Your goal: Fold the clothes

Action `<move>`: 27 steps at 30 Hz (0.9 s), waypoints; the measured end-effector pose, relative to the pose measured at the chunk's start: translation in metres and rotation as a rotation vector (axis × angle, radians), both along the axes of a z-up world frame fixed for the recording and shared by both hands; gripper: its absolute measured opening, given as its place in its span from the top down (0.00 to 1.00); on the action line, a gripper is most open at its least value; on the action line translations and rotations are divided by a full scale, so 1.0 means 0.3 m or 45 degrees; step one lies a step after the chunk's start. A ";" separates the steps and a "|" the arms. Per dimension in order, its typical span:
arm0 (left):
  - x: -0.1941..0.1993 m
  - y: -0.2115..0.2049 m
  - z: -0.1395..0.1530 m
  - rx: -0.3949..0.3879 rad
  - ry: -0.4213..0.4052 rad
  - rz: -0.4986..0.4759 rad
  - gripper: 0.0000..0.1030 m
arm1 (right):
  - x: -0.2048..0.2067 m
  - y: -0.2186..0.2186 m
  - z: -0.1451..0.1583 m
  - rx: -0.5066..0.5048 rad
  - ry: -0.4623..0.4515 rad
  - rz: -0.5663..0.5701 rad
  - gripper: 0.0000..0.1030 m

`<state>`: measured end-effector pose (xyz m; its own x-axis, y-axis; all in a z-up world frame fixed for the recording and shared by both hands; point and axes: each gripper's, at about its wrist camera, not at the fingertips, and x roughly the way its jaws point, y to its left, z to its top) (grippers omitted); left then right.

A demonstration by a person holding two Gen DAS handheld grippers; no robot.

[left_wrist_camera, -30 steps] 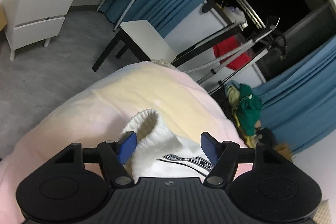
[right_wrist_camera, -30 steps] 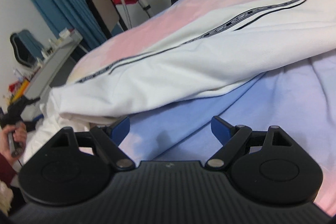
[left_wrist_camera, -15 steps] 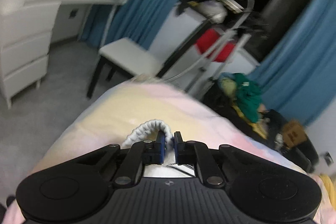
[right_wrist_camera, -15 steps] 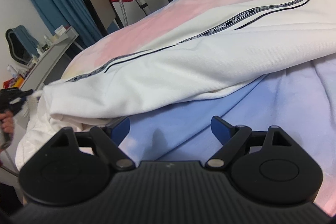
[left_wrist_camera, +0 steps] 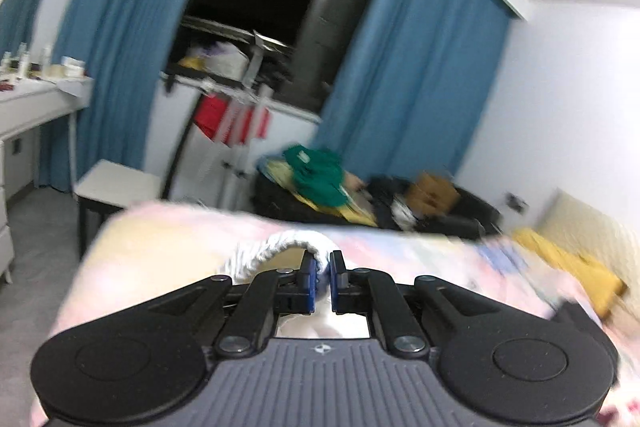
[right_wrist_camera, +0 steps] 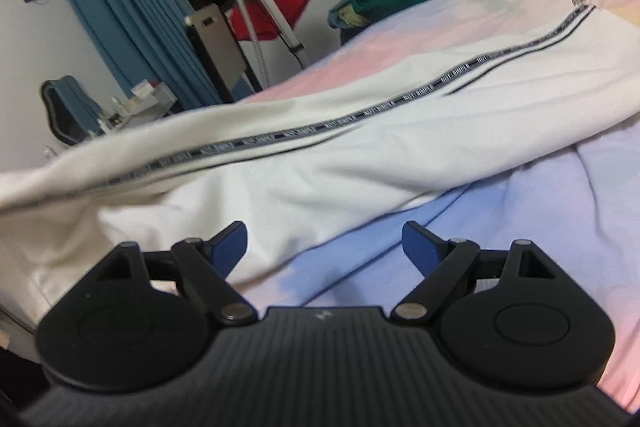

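Note:
White trousers [right_wrist_camera: 360, 151] with a black striped side band lie stretched across a pastel bedspread [right_wrist_camera: 520, 227] in the right wrist view. Their left end is raised off the bed. My left gripper [left_wrist_camera: 322, 273] is shut on the ribbed white cuff [left_wrist_camera: 280, 247] of the trousers, held above the bedspread [left_wrist_camera: 168, 247]. My right gripper [right_wrist_camera: 324, 245] stands open just above the bed, at the near edge of the trousers, with nothing pressed between its fingers.
Beyond the bed stand a white chair [left_wrist_camera: 116, 183], a white desk [left_wrist_camera: 24, 107] at the left, blue curtains [left_wrist_camera: 412, 75], a drying rack with a red cloth [left_wrist_camera: 228, 119], and a heap of green clothing [left_wrist_camera: 316, 179] on dark bags.
My left gripper closed on the trouser cuff, rolled level and lifted it, swinging across the bed. The trouser leg end rose in the right wrist view. The right gripper shifted slightly.

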<state>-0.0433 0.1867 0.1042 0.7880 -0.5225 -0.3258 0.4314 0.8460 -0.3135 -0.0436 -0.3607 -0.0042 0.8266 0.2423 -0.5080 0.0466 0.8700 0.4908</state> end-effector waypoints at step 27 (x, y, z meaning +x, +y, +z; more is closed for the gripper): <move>-0.018 0.251 -0.354 -0.356 0.701 0.333 0.26 | -0.033 0.004 0.013 0.132 0.025 0.066 0.17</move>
